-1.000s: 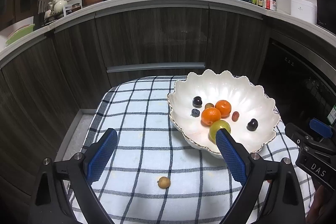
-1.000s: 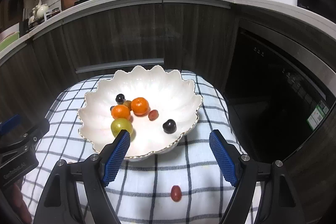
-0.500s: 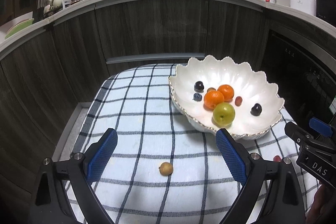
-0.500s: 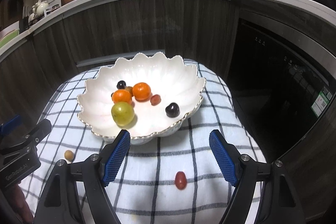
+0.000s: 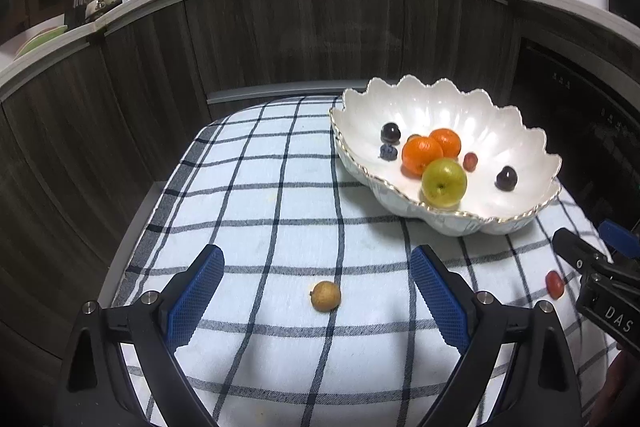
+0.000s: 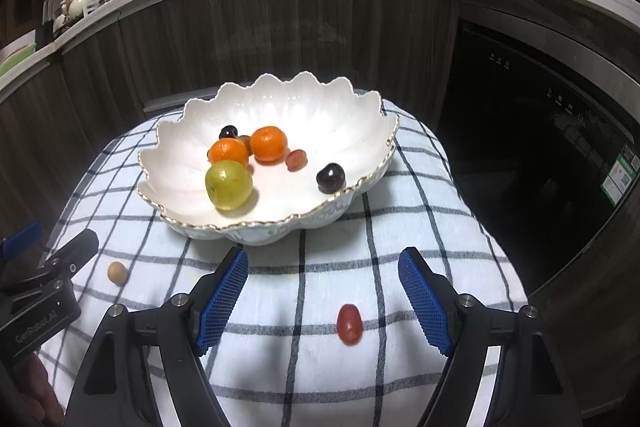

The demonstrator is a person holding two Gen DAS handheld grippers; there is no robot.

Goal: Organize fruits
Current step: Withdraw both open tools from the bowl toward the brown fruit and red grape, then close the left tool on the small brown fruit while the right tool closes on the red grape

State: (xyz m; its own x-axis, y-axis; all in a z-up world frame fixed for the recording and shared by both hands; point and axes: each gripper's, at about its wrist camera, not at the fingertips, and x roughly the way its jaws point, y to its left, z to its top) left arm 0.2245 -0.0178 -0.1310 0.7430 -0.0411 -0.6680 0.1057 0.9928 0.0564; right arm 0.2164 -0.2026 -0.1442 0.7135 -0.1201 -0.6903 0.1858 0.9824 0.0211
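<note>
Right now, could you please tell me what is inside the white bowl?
The white bowl holds a green apple, two oranges, a red grape, two dark grapes and a blueberry. A brownish fruit sits mostly hidden behind the oranges.

White scalloped, gilt-rimmed bowl on the checked cloth, holding two oranges, a green apple, dark cherries and a red grape; a tan longan and a red grape tomato lie loose on the cloth.
</note>
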